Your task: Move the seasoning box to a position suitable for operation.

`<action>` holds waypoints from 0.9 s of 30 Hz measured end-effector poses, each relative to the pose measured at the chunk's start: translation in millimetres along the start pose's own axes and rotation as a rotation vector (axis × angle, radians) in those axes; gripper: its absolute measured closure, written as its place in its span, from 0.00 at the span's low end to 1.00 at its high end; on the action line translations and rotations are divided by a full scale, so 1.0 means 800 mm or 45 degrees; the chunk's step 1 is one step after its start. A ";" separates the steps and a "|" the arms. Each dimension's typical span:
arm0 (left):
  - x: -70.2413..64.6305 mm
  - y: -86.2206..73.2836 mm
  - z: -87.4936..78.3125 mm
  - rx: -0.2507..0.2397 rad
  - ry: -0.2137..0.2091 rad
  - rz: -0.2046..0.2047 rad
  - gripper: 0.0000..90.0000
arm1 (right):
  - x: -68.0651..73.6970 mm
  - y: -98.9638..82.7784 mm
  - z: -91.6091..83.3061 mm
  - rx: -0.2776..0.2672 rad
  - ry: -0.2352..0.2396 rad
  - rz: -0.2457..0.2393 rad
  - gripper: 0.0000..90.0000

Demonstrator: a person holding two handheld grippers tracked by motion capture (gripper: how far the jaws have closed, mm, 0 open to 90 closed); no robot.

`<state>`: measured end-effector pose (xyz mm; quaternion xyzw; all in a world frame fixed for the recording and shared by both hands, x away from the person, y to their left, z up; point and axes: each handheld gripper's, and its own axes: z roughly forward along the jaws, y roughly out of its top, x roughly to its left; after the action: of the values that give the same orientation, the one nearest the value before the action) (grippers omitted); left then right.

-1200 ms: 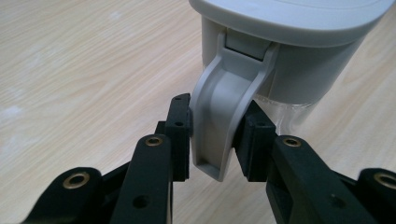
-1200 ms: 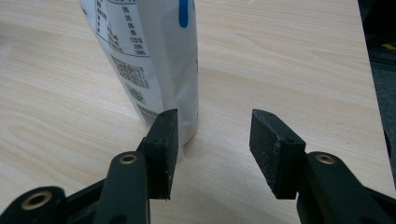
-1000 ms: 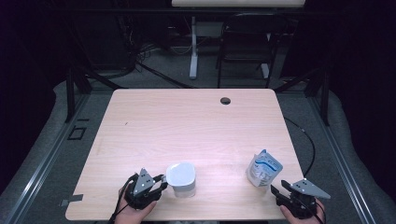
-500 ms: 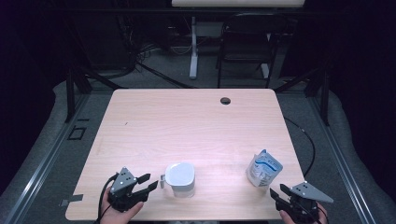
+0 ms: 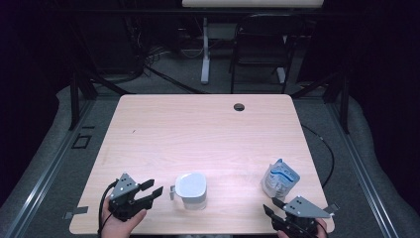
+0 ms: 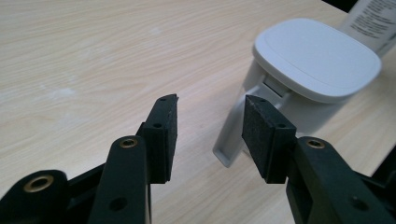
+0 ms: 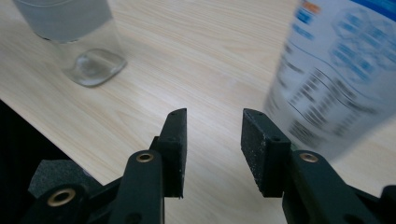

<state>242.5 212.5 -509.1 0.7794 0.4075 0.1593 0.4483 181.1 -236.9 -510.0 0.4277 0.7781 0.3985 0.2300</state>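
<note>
Left tool (image 5: 152, 190) spread, just opened wider, nothing between pads, beside jug (image 5: 191, 190) handle. Right tool (image 5: 270, 207) spread, just narrowing, empty, near pouch (image 5: 280, 178) on surface (image 5: 198, 134).

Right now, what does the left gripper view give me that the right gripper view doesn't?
Left gripper view alone: the white lidded jug seen from above, its flat lid shut and its handle just beyond the left claw, whose jaws have just been opening with nothing between them. Right gripper view alone: the jug's clear lower wall and base, and the printed face of the blue-and-white pouch close beside the right claw, whose jaws have just been closing on nothing. Shared: jug, pouch and the wooden table.
</note>
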 end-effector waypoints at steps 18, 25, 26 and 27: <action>0.004 0.051 0.014 0.074 -0.070 0.033 0.77 | 0.037 0.098 0.093 -0.026 0.200 -0.161 0.74; 0.007 0.075 0.017 0.104 -0.070 0.084 0.82 | 0.047 0.133 0.117 -0.017 0.247 -0.202 0.83; 0.008 0.078 0.017 0.101 -0.072 0.086 0.83 | 0.049 0.136 0.120 -0.019 0.238 -0.212 0.84; 0.008 0.080 0.016 0.093 -0.069 0.086 0.83 | 0.051 0.139 0.122 -0.022 0.251 -0.209 0.85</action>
<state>286.1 193.0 -464.1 0.8126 0.3743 0.1380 0.4249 281.4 -125.6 -476.6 0.3193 0.8258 0.4252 0.1878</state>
